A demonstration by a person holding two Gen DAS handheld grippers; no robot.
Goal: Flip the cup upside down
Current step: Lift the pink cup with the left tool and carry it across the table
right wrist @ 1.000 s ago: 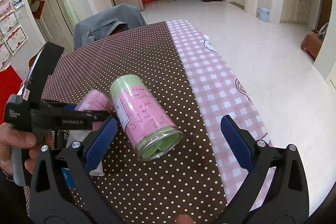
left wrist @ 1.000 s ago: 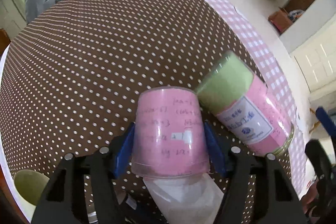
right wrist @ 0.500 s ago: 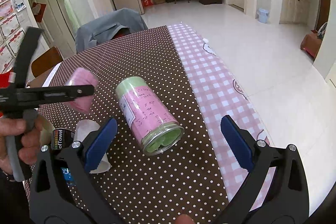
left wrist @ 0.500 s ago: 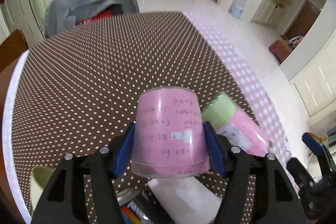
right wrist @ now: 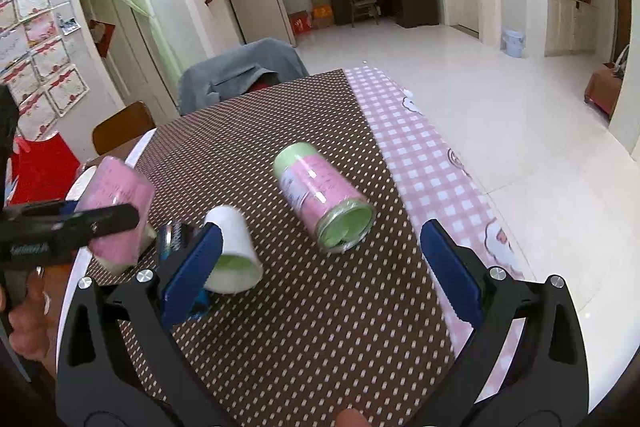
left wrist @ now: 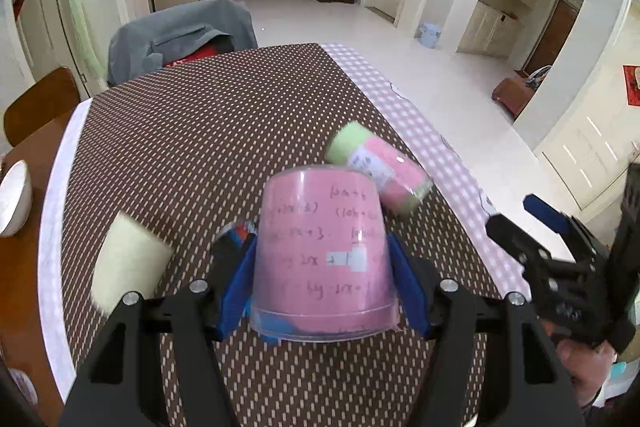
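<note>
My left gripper [left wrist: 322, 275] is shut on a pink clear-walled cup [left wrist: 324, 255] with handwriting on it, held above the brown dotted tablecloth [left wrist: 192, 131] with its closed end pointing away from me. The right wrist view shows that cup [right wrist: 118, 211] in the air at the far left, gripped by the left gripper [right wrist: 72, 227]. My right gripper [right wrist: 320, 267] is open and empty, low over the cloth. It also shows in the left wrist view [left wrist: 536, 227] at the right.
A pink and green jar [right wrist: 324, 197] lies on its side, open end toward me. A white paper cup [right wrist: 232, 255] lies tipped by my right gripper's left finger. A white bowl [left wrist: 14, 197] sits at the left edge. A grey-draped chair [right wrist: 240, 75] stands at the far end.
My left gripper has lifted the pink cup up off the table and drawn it back and left. The right gripper has stayed open and nearly still.
</note>
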